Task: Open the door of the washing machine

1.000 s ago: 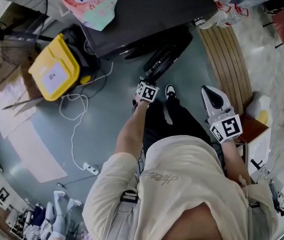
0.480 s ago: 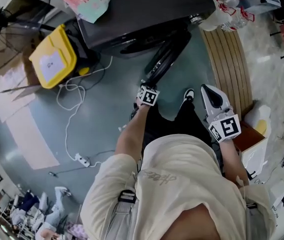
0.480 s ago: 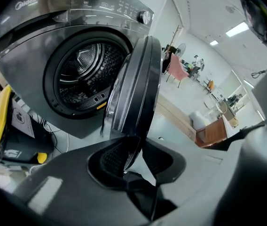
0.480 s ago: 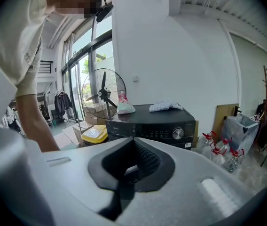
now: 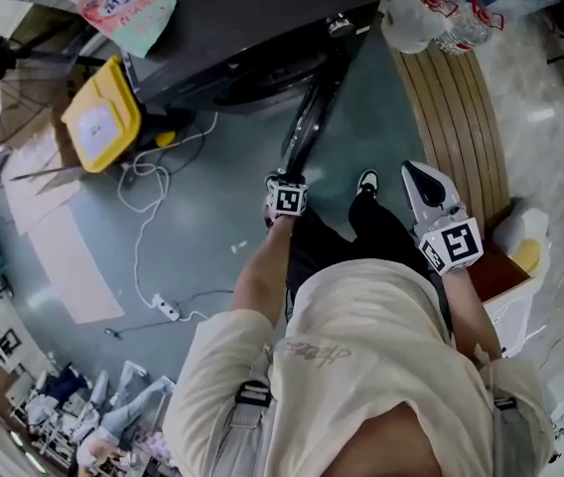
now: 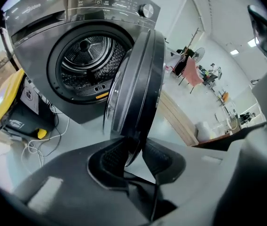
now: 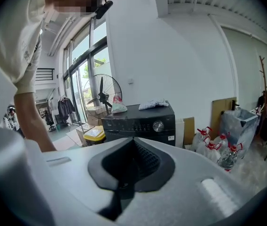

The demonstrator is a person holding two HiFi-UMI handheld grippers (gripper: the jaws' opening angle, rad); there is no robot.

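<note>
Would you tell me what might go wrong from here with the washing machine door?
The left gripper holds only the thin rim of the door, so its jaws may slip off. The door's edge is near the person's shoe and could hit the leg if swung wider. A loose cable lies on the floor nearby, a trip hazard.

Door [image 5: 312, 107] stands edge-on ahead of you and splits the floor [image 5: 371, 117]. To its right, a bare lane runs up to the slatted bench [image 5: 451, 117] (bottles [image 5: 421, 13] crowd the far end). To its left, cable [image 5: 143, 256] and yellow box [image 5: 98, 127] clutter the approach. Drum [image 6: 89, 60] mouth gapes clear.
</note>
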